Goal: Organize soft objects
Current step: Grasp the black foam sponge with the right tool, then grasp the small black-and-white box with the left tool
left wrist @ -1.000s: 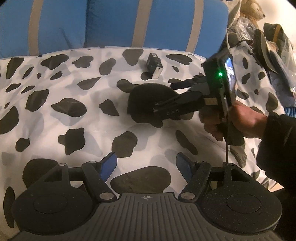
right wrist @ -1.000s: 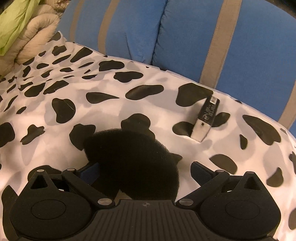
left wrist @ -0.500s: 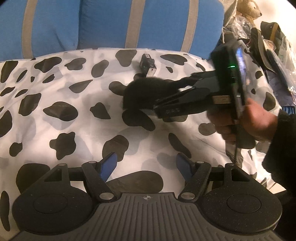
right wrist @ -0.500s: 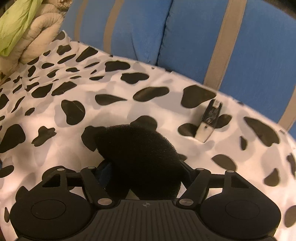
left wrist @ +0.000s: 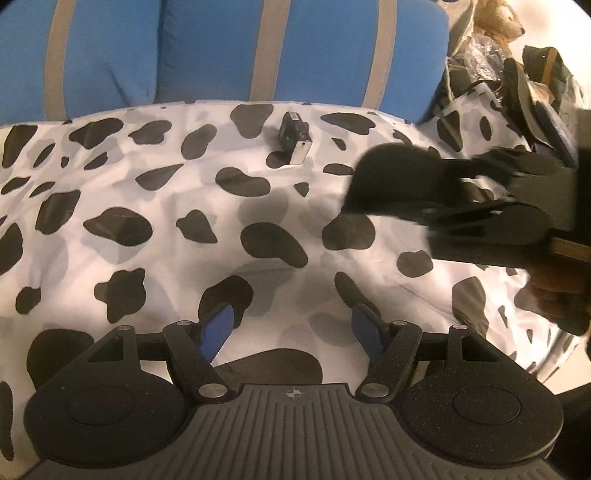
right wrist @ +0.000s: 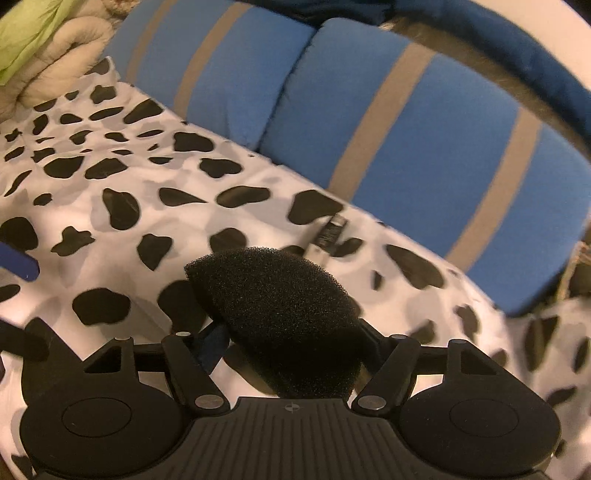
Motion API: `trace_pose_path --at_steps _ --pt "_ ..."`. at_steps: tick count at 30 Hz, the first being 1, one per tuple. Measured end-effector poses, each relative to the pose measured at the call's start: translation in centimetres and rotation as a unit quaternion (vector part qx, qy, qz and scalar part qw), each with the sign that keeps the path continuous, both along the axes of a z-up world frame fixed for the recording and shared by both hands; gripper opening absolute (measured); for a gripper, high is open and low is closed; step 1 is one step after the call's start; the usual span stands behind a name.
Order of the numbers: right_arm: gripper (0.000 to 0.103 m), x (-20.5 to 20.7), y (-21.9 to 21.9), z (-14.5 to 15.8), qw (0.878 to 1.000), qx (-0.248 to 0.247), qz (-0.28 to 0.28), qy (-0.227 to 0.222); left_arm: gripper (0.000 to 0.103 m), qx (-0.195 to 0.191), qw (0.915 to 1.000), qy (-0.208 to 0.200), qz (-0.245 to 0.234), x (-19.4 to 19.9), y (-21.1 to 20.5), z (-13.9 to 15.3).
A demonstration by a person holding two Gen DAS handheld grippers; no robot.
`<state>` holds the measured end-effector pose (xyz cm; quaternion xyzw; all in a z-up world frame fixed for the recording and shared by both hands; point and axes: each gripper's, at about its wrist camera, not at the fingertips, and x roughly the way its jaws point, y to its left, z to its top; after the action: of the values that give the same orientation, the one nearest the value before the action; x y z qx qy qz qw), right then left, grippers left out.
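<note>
A black foam sponge (right wrist: 284, 317) is clamped between the fingers of my right gripper (right wrist: 291, 343) and held above the cow-print cover. In the left wrist view the same sponge (left wrist: 388, 181) shows blurred at the right, in the right gripper (left wrist: 436, 192), lifted off the cover. My left gripper (left wrist: 295, 325) is open and empty, low over the cover (left wrist: 147, 206) near its front. One blue left fingertip (right wrist: 18, 262) shows at the left edge of the right wrist view.
A small black and silver box (left wrist: 295, 142) lies on the cover near the blue striped cushions (left wrist: 221, 51), also in the right wrist view (right wrist: 328, 236). Clutter, bags and a teddy bear (left wrist: 498, 22) are at the right. Beige and green bedding (right wrist: 44, 48) lies at the far left.
My right gripper closed on the black sponge, lifted it off the cover and carried it to the right. My left gripper stayed open and nearly still.
</note>
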<state>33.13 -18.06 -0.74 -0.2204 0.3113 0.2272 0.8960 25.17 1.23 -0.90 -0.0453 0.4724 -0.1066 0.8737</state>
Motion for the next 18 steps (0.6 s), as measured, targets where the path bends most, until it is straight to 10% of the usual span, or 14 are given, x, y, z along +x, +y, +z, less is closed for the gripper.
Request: trace_pose_path --at_steps 18 --pt "0.074 -7.2 -5.0 2.7 0.995 -0.042 -0.071 -0.057 0.07 -0.015 0.9984 -0.055 0.001 -0.9 -1.2 0.3"
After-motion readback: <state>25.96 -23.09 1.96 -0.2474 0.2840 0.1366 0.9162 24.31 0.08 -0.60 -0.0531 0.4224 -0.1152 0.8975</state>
